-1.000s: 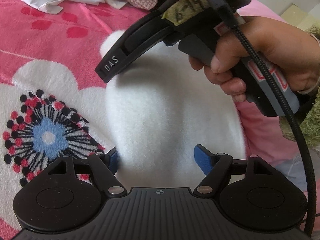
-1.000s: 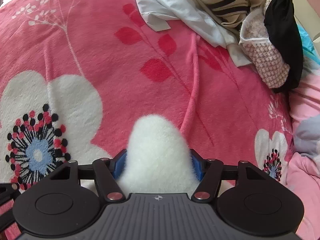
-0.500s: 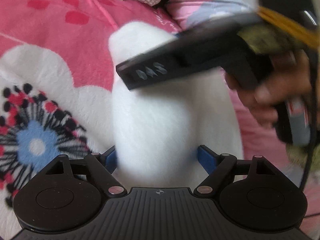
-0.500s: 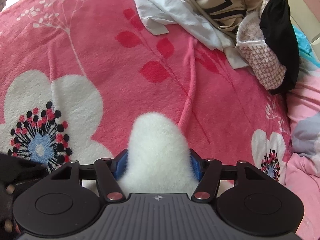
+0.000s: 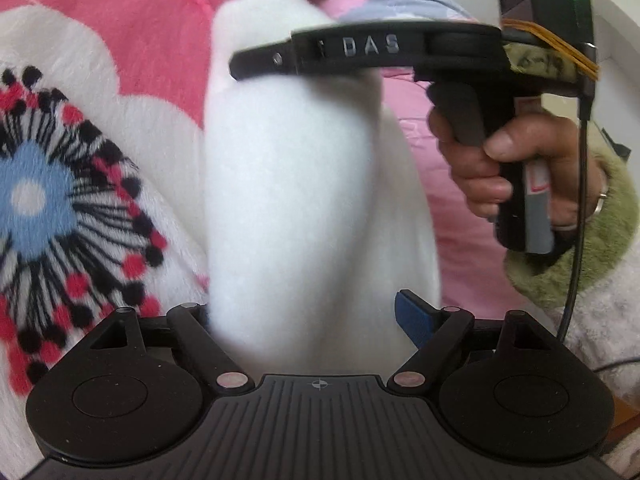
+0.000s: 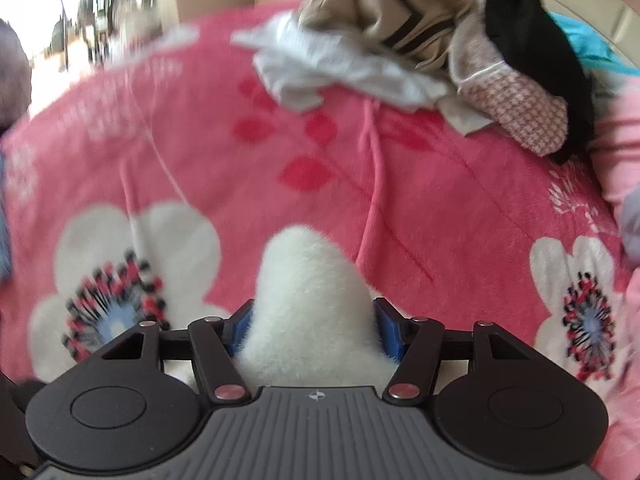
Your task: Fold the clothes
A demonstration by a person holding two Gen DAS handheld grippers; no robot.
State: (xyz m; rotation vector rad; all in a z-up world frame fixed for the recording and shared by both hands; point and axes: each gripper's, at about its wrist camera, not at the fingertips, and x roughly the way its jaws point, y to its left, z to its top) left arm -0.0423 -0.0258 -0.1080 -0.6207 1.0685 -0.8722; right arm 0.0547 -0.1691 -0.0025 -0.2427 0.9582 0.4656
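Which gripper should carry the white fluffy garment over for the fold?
Right. The right gripper has its blue pads pressed on the white fluffy garment, while the left gripper has just been opening, with fabric between its jaws but the right pad clear.

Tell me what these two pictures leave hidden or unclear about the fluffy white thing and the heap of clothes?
- Fluffy white garment: its kind and full shape; both views show only a bunched part, its near end hidden behind each tool's body.
- Left tool: its left finger, buried in the fluff in the left wrist view, so the grip cannot be judged.
- Pile of clothes: which garments they are; smeared by blur in the right wrist view.
- Room beyond the blanket: blurred, washed out.
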